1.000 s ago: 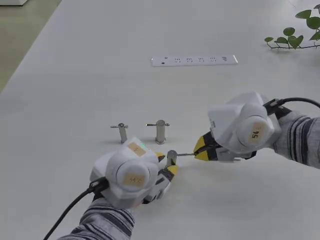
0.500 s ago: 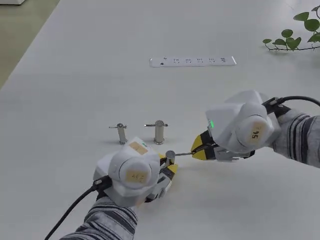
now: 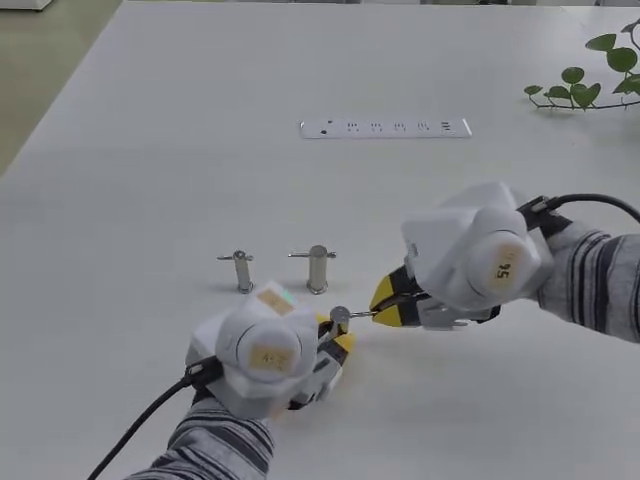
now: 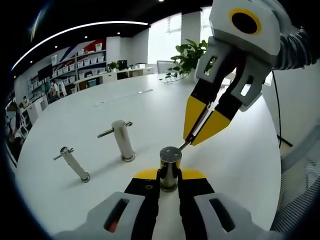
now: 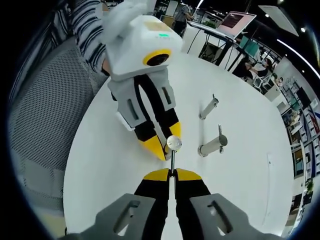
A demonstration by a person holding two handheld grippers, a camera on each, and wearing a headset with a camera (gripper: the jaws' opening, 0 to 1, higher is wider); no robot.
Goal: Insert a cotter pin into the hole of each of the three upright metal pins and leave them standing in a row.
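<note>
Nearly done: left pin (image 3: pixel 242 271), middle pin (image 3: pixel 317 268) stand on bench (image 3: pixel 200 150), cotter pins through. Third pin (image 3: pixel 340 316) upright, clamped in left hand-held gripper (image 3: pixel 335 338). Right hand-held gripper (image 3: pixel 390 303) pinches last cotter pin (image 3: pixel 360 314), tip at hole; whether it has entered, cannot tell. Remaining: seat, release.

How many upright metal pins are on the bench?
3. The far-left pin and the middle pin stand free; the third pin is gripped in the left claw.
</note>
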